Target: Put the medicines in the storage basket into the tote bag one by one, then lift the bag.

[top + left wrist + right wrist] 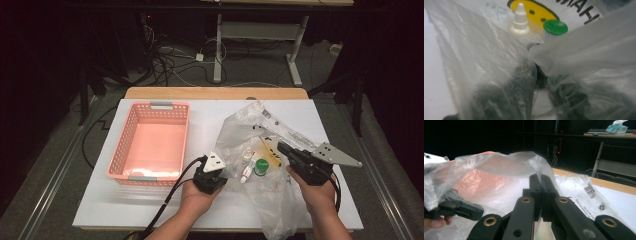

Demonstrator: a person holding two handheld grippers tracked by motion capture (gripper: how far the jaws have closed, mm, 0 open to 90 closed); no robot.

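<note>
Between the two tongs lies a big, thin, see-through plastic bag [240, 131] on the white table [100, 200]. Both tongs grip it.

The right tongs [541, 178] have their black jaws pressed tight together, with a bit of the bag's edge pinched between them. In the right gripper view, the plastic rises in a crumpled hump just past the jaw tips. A flat part with a barcode label [589, 190] lies on the table to the right of the jaws. In the high view, the right tongs [281, 146] point up and to the left, with the bag spread in front of them.

The left tongs [216, 165] are also closed on the bag. In the left gripper view, their dark jaws show through the cloudy plastic draped over them, and a fold of the bag is squeezed between them.

Just past the left jaws, inside the bag, sit a small white dropper bottle with a pointed cap [520, 23] and a small tube with a round green lid [555, 27]. They are side by side. Behind them is a yellow smiley face [534, 11] printed on the bag.

To the left of the left tongs sits a pink plastic basket with holes in its sides [125, 142]. It is near the bag but not touching it.
</note>
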